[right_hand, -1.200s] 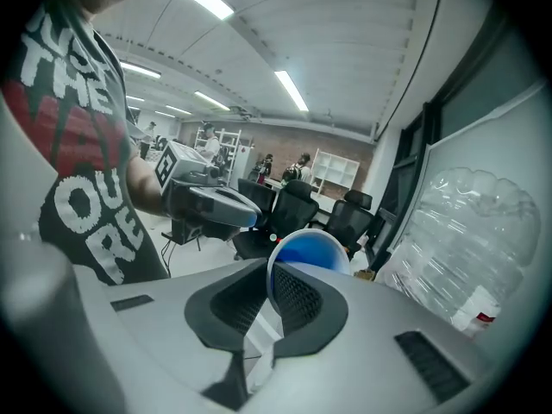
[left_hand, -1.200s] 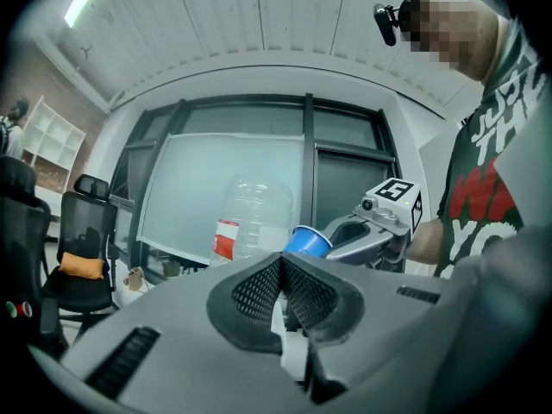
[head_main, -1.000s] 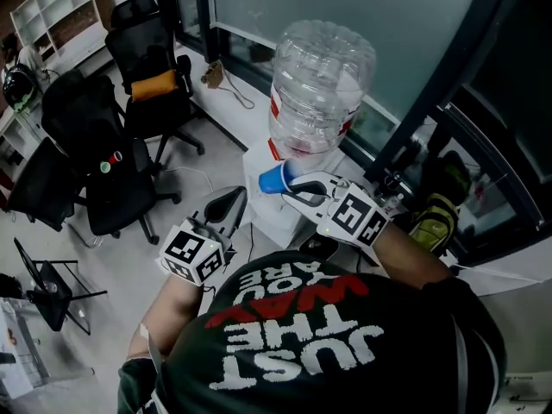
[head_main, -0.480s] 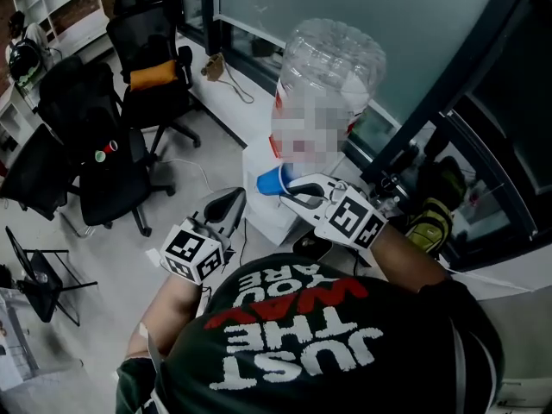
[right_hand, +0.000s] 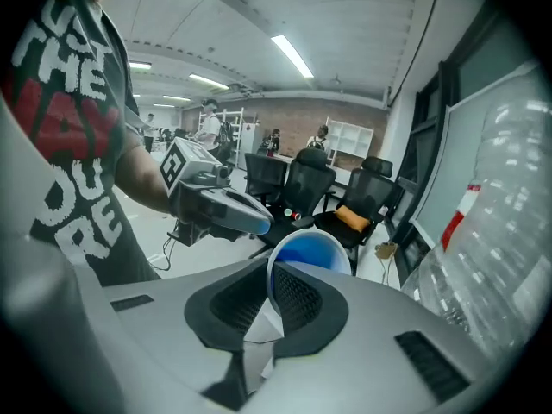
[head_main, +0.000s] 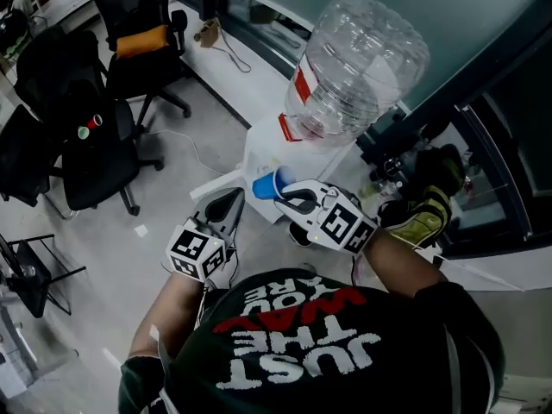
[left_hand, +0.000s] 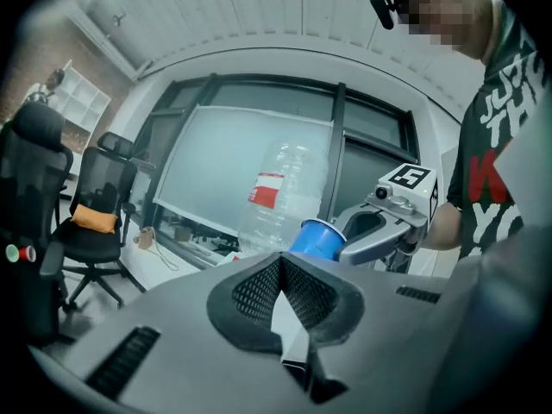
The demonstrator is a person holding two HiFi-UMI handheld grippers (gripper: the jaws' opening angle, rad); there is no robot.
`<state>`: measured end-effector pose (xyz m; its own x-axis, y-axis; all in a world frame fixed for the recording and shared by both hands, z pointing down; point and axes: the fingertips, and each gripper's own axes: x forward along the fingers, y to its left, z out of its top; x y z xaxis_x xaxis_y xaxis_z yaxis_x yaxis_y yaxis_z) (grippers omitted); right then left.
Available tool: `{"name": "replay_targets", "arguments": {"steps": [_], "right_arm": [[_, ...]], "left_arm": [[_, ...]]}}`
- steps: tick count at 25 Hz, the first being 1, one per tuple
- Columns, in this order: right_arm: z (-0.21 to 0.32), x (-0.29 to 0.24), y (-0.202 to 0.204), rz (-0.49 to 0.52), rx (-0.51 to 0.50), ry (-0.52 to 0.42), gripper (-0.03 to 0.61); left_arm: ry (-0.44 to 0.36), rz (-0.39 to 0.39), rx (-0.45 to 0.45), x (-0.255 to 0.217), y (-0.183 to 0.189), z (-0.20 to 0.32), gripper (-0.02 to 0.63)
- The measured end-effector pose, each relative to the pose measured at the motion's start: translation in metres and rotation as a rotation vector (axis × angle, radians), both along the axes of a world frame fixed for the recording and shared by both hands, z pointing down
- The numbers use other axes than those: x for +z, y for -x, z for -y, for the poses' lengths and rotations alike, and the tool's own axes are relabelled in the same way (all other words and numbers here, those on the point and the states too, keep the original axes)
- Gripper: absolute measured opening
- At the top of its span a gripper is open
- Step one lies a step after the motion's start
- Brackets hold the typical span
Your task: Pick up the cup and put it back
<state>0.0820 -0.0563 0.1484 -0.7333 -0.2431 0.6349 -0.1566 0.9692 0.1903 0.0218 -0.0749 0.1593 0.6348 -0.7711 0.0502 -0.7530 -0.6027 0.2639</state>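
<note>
Right claw (right_hand: 269,276): closed narrow on the cup's rim, with the cup wall pinched between its two mesh pads. The claw points downward.
Cup (right_hand: 309,259): small and blue with a pale rim, its open mouth facing the right claw's camera. In the head view it sticks out at the 9 o'clock end of the right claw, in front of the dispenser. Whether it touches the dispenser cannot be told.
Left claw (left_hand: 281,259): pads closed tip to tip with nothing between them. In the head view it sits at 7 o'clock from the cup, near but apart.
Bottle (head_main: 358,67): large and clear with a red and white label, upside down on the dispenser, at 1 o'clock from the cup.
Dispenser (head_main: 259,153): white, standing beside the window wall.
Chairs (head_main: 95,136): black office chairs on the floor (head_main: 172,188), at 10 o'clock and well apart from the cup. One carries an orange cushion.
Person (head_main: 302,343): a dark shirt with white and red lettering fills the bottom of the head view.
</note>
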Motion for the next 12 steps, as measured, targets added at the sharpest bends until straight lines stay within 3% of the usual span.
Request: {"name": "replay_targets", "arguments": {"steps": [6, 12], "right_arm": [[0.030, 0.098, 0.036, -0.093, -0.001, -0.019, 0.048], [0.063, 0.257, 0.038, -0.104, 0.013, -0.014, 0.048]], "left_arm": [[0.096, -0.020, 0.031, 0.118, 0.026, 0.045, -0.003], [0.098, -0.011, 0.054, 0.281, 0.021, 0.086, -0.003]]}}
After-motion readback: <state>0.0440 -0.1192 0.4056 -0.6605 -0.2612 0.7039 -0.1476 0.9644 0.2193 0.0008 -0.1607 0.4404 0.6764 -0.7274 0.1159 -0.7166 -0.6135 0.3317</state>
